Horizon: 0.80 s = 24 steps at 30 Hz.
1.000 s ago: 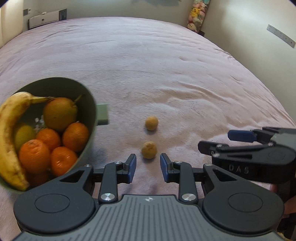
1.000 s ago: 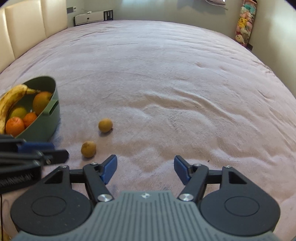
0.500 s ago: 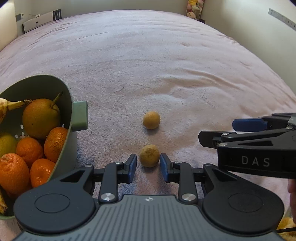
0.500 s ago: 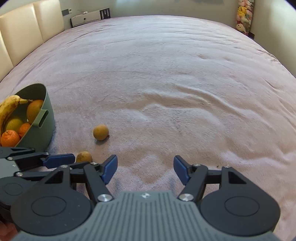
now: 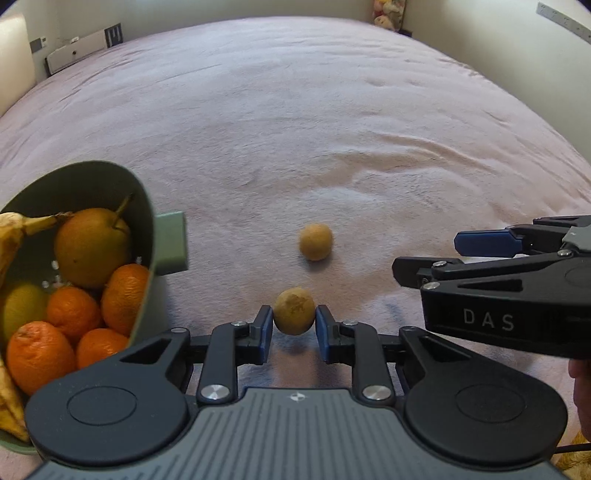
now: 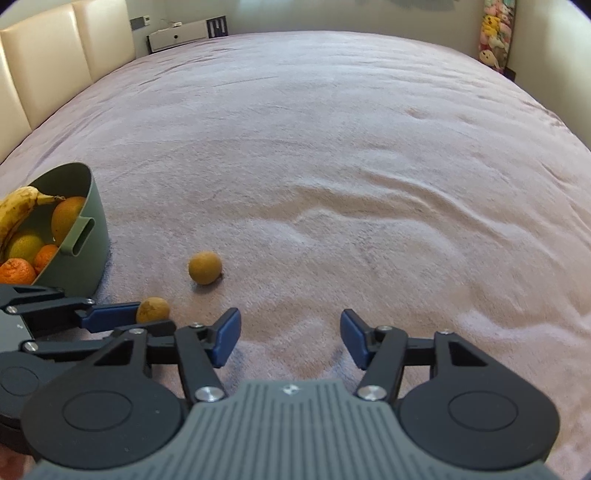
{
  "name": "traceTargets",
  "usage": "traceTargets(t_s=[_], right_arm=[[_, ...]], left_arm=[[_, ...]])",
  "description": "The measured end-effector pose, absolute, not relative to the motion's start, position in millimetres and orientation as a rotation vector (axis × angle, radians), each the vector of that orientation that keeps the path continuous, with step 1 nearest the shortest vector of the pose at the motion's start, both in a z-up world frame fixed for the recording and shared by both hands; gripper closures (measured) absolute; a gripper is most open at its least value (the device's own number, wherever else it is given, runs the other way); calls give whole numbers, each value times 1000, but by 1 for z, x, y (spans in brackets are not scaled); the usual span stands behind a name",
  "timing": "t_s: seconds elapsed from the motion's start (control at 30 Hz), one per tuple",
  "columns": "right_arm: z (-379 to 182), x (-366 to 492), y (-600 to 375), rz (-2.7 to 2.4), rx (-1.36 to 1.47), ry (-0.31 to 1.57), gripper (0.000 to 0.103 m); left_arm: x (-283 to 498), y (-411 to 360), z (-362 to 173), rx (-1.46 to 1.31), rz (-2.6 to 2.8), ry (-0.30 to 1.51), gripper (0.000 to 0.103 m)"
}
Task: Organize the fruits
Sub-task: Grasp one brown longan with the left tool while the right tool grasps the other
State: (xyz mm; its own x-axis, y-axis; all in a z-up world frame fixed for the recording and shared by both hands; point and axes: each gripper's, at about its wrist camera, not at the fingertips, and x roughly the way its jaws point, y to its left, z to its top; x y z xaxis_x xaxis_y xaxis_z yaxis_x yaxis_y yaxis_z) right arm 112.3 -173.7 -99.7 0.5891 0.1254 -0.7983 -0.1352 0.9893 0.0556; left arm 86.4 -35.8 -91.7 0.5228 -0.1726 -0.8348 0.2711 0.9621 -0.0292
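Observation:
A green basket (image 5: pixel 147 206) at the left holds a banana, a pear, a lemon and several tangerines; it also shows in the right wrist view (image 6: pixel 92 206). Two small brown round fruits lie on the pink bedspread. My left gripper (image 5: pixel 294 334) has its pads against both sides of the nearer brown fruit (image 5: pixel 294 311), which also shows in the right wrist view (image 6: pixel 153 309). The farther brown fruit (image 5: pixel 315 242) lies free just beyond, also seen in the right wrist view (image 6: pixel 205 267). My right gripper (image 6: pixel 289 338) is open and empty, to the right of the left one.
The pink bedspread (image 6: pixel 332 166) stretches wide ahead and to the right. A cream padded headboard (image 6: pixel 55 66) stands at the far left. A white box (image 6: pixel 181 35) sits at the back, and plush toys (image 6: pixel 493 33) hang in the far right corner.
My left gripper has moved forward and closed its pads around the nearer brown fruit. The right gripper has stayed open and shifted slightly.

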Motion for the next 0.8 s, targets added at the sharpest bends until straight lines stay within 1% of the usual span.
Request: traceTargets(t_s=[0.07,0.23,0.3,0.6,0.8], right_arm=[[-100,113,-170,162,-28,925,52],[-102,117,-163,198,-46,925,55],[-104,119,-159,217,-54,926,59],[-106,127,-136,339,-63,887,60],[-113,139,-128,345,-82,893,60]], left_arm=[[87,-34,-91,110,-260,1011,76],[88,-30,-89,104,-232,1069,76],[87,-28,-89,99,-223,1095,76],[83,-15,-92,41,-199,1142,76],[85,-10,-93,-5,-199,1156,76]])
